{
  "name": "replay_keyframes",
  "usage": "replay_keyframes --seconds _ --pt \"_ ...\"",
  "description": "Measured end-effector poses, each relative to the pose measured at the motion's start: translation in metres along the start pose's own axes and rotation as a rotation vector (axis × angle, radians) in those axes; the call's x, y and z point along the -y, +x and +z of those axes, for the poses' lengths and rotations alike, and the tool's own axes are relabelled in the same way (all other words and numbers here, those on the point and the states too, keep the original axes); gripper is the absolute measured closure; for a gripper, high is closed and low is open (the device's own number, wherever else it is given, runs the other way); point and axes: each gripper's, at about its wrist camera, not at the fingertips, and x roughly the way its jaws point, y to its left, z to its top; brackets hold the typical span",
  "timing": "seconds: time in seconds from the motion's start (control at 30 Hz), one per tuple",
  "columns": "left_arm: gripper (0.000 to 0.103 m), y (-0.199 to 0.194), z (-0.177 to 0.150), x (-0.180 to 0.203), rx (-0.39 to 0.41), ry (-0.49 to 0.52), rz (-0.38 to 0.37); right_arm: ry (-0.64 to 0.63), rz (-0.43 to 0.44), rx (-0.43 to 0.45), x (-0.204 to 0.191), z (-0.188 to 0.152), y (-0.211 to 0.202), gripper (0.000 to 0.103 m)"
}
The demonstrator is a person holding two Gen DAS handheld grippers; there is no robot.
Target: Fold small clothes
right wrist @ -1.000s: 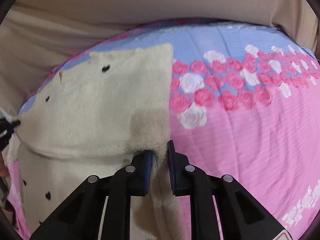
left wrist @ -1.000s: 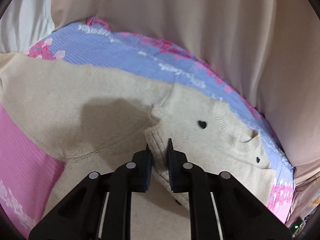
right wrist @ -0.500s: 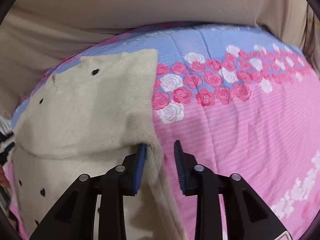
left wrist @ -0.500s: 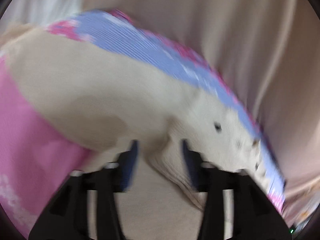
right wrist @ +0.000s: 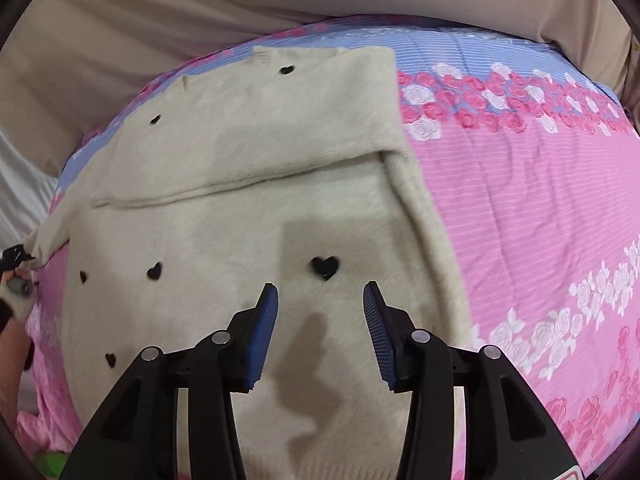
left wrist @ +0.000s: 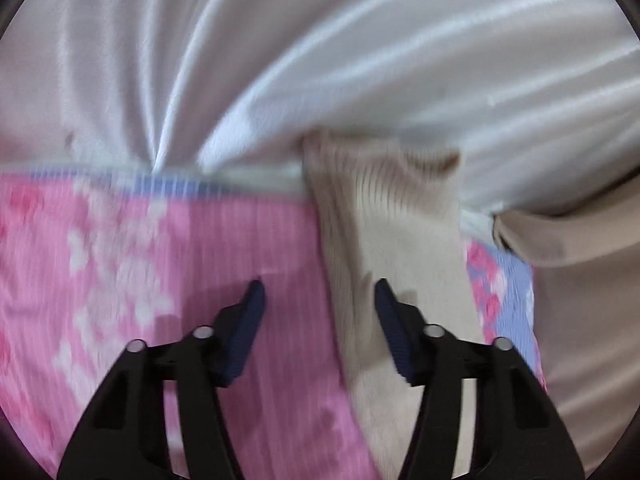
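Note:
A cream knit sweater [right wrist: 248, 208] with small black hearts lies on the pink and blue floral bedspread [right wrist: 520, 208]. Its upper part is folded down over the body, with a fold edge across the middle. My right gripper [right wrist: 320, 300] is open and empty, just above the sweater's lower half. My left gripper [left wrist: 318, 296] is open and empty. It hovers beside a ribbed cream sleeve [left wrist: 384, 232] that lies on the bedspread [left wrist: 160, 264]; this view is blurred. The left gripper's tip also shows at the right wrist view's left edge [right wrist: 14, 256].
White satin fabric [left wrist: 320, 60] fills the far side of the left wrist view, with beige cloth [left wrist: 580, 280] at the right. Beige cloth [right wrist: 200, 8] also runs along the bed's far edge in the right wrist view. Bare bedspread lies to the sweater's right.
Both grippers have let go of the sweater and opened wide. The left gripper has swung away toward the sleeve and the bed's edge. The right gripper has drawn back over the sweater's lower half.

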Motion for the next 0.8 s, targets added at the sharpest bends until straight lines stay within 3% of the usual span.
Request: replay_keyframes --seconds 0.07,0.13,0.27,0.37,0.47,0.53,0.63,0.7,0.8 --pt "0.101 0.011 0.001 0.015 -0.062 0.041 -0.059 -0.024 -0.004 0.007 -0.009 -0.004 -0.005 0.054" --pt "0.102 -0.003 -0.003 0.034 -0.024 0.079 -0.084 -0.046 -0.012 0.019 -0.016 -0.006 -0.011 0.054" --pt "0.102 -0.067 -0.03 0.1 0.074 0.287 -0.244 -0.041 -0.004 0.029 -0.018 -0.007 -0.017 0.054" --pt "0.102 -0.132 -0.078 0.158 0.106 0.458 -0.423 -0.035 0.009 0.035 -0.017 -0.006 -0.019 0.054" --pt "0.103 -0.194 -0.15 0.208 0.09 0.644 -0.615 -0.027 0.026 0.047 -0.015 -0.004 -0.021 0.054" --pt "0.103 -0.224 -0.213 0.236 0.031 0.772 -0.727 -0.016 0.037 0.061 -0.011 -0.004 -0.023 0.054" --pt "0.103 -0.238 -0.31 0.258 -0.12 0.91 -0.801 0.018 0.052 0.078 0.001 -0.005 -0.026 0.054" --pt "0.102 -0.234 -0.372 0.258 -0.213 0.98 -0.775 0.045 0.056 0.085 0.012 -0.006 -0.028 0.054" --pt "0.1 -0.215 -0.417 0.24 -0.322 0.97 -0.709 0.084 0.06 0.105 0.03 -0.01 -0.034 0.049"
